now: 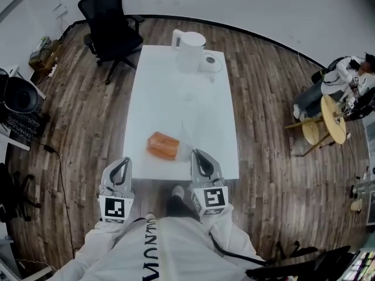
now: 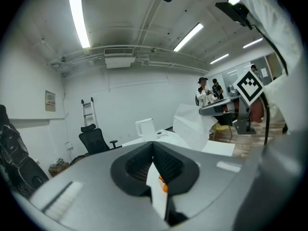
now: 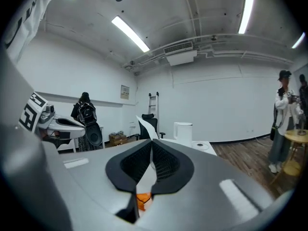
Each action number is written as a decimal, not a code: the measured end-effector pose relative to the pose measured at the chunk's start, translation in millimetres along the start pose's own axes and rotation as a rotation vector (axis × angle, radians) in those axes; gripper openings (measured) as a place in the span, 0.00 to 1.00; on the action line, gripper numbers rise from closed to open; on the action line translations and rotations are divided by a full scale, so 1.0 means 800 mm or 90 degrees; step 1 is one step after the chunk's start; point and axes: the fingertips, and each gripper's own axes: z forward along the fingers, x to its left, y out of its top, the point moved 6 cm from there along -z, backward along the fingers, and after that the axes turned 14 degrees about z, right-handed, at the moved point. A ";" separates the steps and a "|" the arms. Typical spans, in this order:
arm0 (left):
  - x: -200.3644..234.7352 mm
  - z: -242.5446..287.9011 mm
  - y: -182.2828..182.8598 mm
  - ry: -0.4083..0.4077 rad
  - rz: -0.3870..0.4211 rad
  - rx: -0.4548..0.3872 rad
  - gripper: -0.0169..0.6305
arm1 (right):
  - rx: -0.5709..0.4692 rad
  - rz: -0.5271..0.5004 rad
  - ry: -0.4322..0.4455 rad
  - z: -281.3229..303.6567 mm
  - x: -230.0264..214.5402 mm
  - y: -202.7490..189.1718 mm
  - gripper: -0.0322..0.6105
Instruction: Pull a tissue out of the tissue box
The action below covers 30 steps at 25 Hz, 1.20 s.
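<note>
A long white tabletop point(image 1: 176, 98) runs away from the person, with a black office chair point(image 1: 110, 25) off its far left corner and a white kettle point(image 1: 188, 50) at the far end. Near the front edge lies the orange tissue box point(image 1: 163, 146). The left gripper point(image 1: 122, 163) hangs off the near left corner, clenched with its jaws together. The right gripper point(image 1: 198, 154), just right of the box, is clamped on a white tissue point(image 2: 192, 126) lifted above the tabletop, beside the box.
</note>
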 end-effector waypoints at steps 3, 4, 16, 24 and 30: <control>0.002 -0.033 -0.009 -0.008 -0.003 -0.018 0.02 | -0.031 0.006 -0.041 -0.026 0.017 0.000 0.05; 0.002 -0.045 -0.012 -0.008 -0.005 -0.023 0.02 | -0.040 0.006 -0.052 -0.036 0.023 0.000 0.05; -0.018 -0.157 -0.037 -0.023 -0.025 -0.050 0.02 | -0.083 -0.001 -0.099 -0.133 0.097 -0.011 0.05; -0.032 -0.166 -0.022 -0.035 -0.026 -0.062 0.02 | -0.076 -0.001 -0.087 -0.161 0.113 -0.010 0.05; -0.041 -0.161 -0.004 -0.033 -0.024 -0.077 0.02 | -0.084 0.002 -0.069 -0.170 0.119 -0.005 0.05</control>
